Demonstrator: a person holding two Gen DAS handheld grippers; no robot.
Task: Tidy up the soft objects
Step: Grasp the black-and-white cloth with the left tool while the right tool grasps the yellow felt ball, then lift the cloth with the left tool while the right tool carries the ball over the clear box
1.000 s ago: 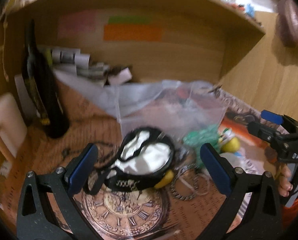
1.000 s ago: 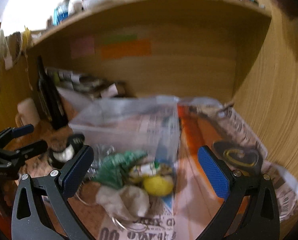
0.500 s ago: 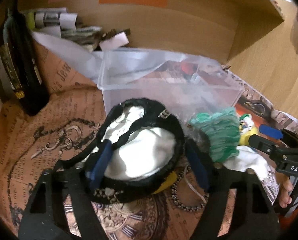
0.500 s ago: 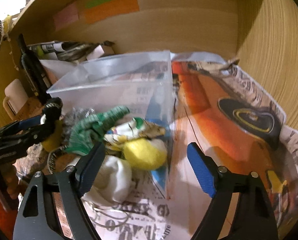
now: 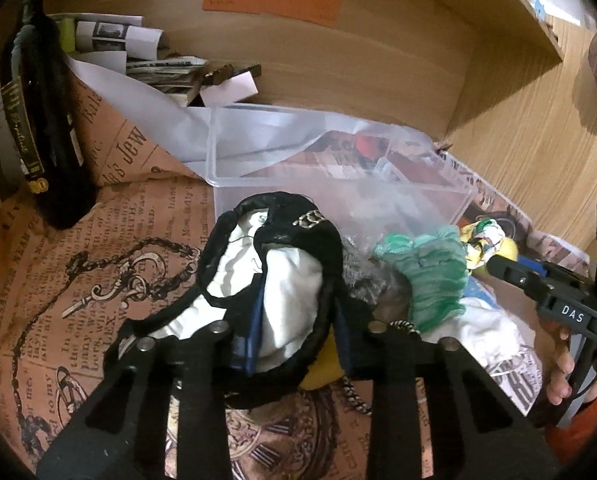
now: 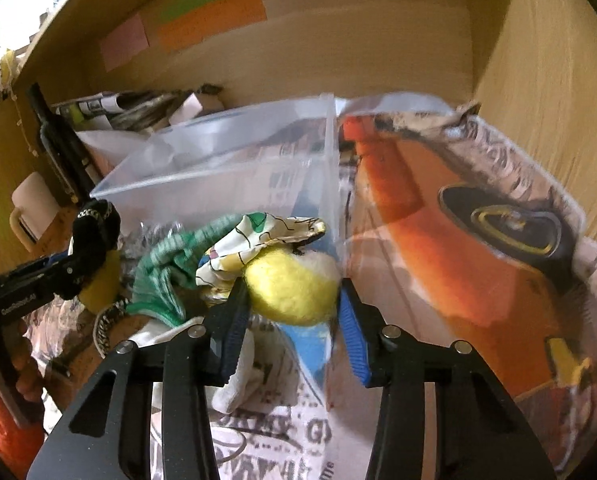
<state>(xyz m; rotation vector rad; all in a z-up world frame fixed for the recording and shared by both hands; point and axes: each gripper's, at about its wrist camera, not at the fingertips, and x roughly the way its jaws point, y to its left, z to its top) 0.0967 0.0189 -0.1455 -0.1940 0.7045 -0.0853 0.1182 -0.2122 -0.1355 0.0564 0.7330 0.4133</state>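
Observation:
My left gripper point(image 5: 296, 324) is shut on a black-rimmed pouch with white lining point(image 5: 282, 280), just in front of the clear plastic box point(image 5: 338, 184). My right gripper point(image 6: 292, 312) is shut on a yellow fuzzy ball point(image 6: 292, 286), beside the box's near right corner point(image 6: 330, 168). A green knitted cloth point(image 5: 430, 276) and a patterned white-yellow cloth point(image 6: 258, 236) lie between the two grippers. A white cloth point(image 5: 482, 332) lies under them. The left gripper with the pouch also shows in the right wrist view point(image 6: 90, 240).
A dark bottle point(image 5: 42, 128) stands at the left. Rolled papers point(image 5: 138, 52) pile against the wooden back wall. A cream mug point(image 6: 32, 208) is at far left. A metal chain point(image 5: 354, 392) lies on the printed paper. The shelf's wooden side wall point(image 6: 558, 100) is at the right.
Both grippers have moved forward and closed: the left onto the black pouch, the right onto the yellow ball. Both were wide open a second ago.

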